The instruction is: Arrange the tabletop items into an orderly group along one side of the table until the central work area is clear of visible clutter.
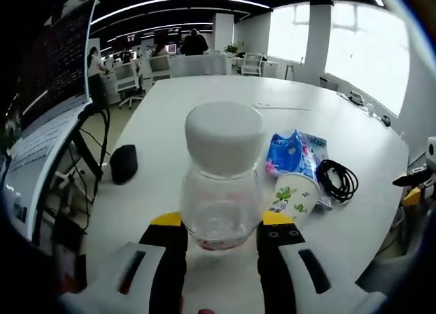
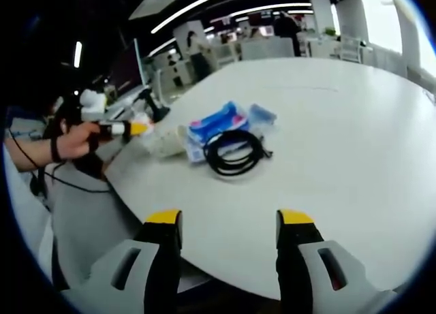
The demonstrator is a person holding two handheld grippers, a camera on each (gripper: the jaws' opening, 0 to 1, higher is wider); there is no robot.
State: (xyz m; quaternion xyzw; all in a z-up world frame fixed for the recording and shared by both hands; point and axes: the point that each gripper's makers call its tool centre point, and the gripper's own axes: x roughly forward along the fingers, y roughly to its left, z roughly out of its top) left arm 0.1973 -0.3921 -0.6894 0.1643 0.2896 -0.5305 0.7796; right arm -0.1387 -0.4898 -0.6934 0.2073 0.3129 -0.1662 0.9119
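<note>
One clear plastic jar [image 1: 223,184] with a wide white lid sits between my left gripper's [image 1: 223,225] yellow-tipped jaws, which press its sides — clamped on it; whether its base touches the white table [image 1: 204,96] I cannot tell; its contents are too blurred to read. Just right of it lies a paper cup [image 1: 296,197] on its side, touching a crinkled blue packet [image 1: 294,152], then a coiled black cable [image 1: 338,180]; a dark pouch [image 1: 123,163] lies well apart on the left. My right gripper [image 2: 229,222] hangs released over the table's rounded edge — beyond it, an open office with desks.
</note>
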